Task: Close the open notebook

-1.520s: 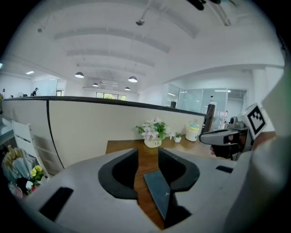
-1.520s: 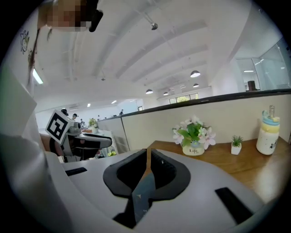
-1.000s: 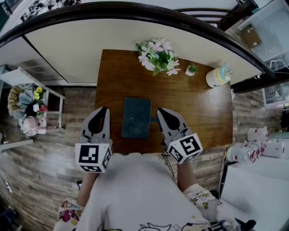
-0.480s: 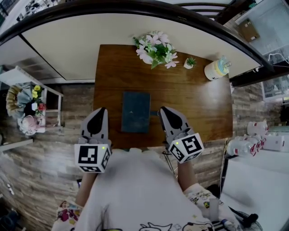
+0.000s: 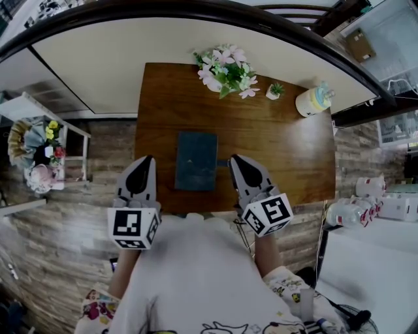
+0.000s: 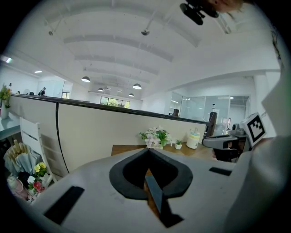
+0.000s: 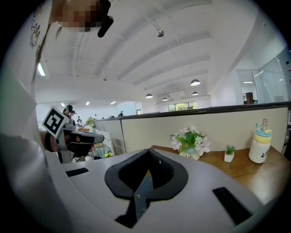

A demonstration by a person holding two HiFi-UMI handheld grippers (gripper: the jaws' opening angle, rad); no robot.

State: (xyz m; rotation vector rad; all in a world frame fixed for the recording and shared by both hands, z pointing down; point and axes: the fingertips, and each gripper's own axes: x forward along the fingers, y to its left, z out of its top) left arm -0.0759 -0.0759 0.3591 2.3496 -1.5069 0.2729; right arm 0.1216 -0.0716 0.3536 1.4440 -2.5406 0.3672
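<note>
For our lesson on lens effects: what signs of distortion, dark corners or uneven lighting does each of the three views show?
Head view: the partition rail bows into an arc. Left gripper view: black corners ring the image. Right gripper view: ceiling lamps burn bright, yet the flowers stay evenly lit.

Table: brown wood, finished smooth, with a soft sheen and visible grain.
Notebook: a dark teal cover, seen matt and even; whether cloth or card cannot be told.
Left gripper: a shell moulded in grey matt plastic; the jaw pads are lined in black, dull and rubber-like.
Right gripper: made of the same grey matt plastic, with black dull pads; its cube is faced with flat black-and-white print.
Floor: laid in wood-look planks, grey-brown, with a rough-looking grain.
Partition: a cream panel, smooth and matt, edged with a dark glossy rim.
Bottle: pale, smooth and slightly glossy.
Shirt: white cloth, soft and matt.
</note>
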